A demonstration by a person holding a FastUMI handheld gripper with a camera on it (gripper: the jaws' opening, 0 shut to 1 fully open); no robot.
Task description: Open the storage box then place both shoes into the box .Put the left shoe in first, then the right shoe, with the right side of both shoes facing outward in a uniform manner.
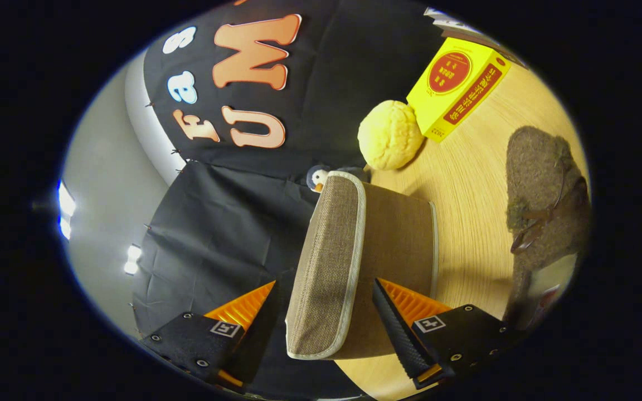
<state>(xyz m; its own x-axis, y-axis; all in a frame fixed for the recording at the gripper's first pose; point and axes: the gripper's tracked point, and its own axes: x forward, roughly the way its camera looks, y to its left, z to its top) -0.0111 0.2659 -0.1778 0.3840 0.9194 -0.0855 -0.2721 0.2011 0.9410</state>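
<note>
While the tongs [325, 312] straddle the storage box [354, 267] lid (spread apart), a shoe [544, 195] lies beyond.

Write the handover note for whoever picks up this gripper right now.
Gripper: open, fingers on either side of the storage box near its lid edge, not pressing on it.
Storage box: brown fabric with pale trim, on the wooden table, lid apparently down.
Shoe: a brown fuzzy one with a lace lies on the table beyond the box; I cannot tell left from right, and see just one.
Nearby: yellow carton, yellow bun-like toy, small penguin toy behind the box.
Done: nothing yet.
Left: open the box, load left shoe, then right.
</note>
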